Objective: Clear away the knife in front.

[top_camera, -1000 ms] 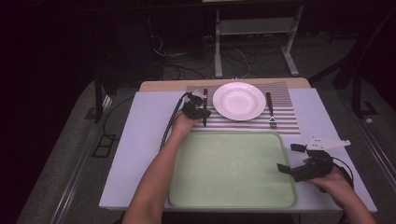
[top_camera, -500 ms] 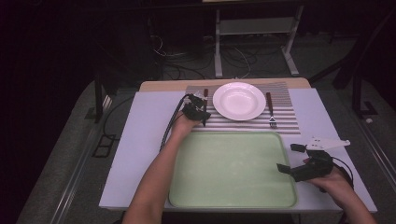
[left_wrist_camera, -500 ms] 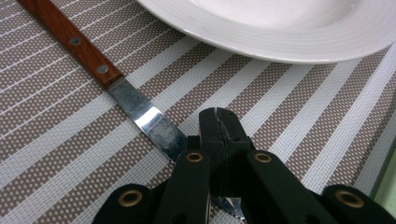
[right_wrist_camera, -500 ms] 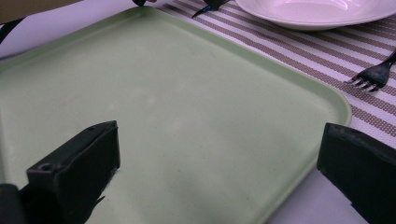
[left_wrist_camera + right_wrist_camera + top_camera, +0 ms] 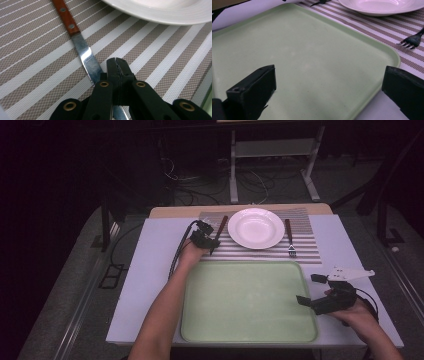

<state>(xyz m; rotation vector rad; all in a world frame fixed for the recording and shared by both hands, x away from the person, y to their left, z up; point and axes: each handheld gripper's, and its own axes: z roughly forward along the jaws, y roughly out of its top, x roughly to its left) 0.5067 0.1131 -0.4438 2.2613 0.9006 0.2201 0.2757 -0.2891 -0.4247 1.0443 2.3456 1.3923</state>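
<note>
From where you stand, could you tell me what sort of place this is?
Probably a lab set up as a dining spot: a white plate, knife and fork on a striped placemat, with cables and metal stands on the floor behind.

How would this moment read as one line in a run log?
left gripper: shut, beside knife blade on striped mat | right gripper: open over green tray | plate, fork: untouched

— What do the grippers look like?
— The left gripper [image 5: 117, 65] has matte black jaws with brass-ringed pivots. Black cables trail from it.
— And the right gripper [image 5: 312, 290]?
— Black too, with a grey three-cornered plate on top. Both forearms are bare, unsleeved.
</note>
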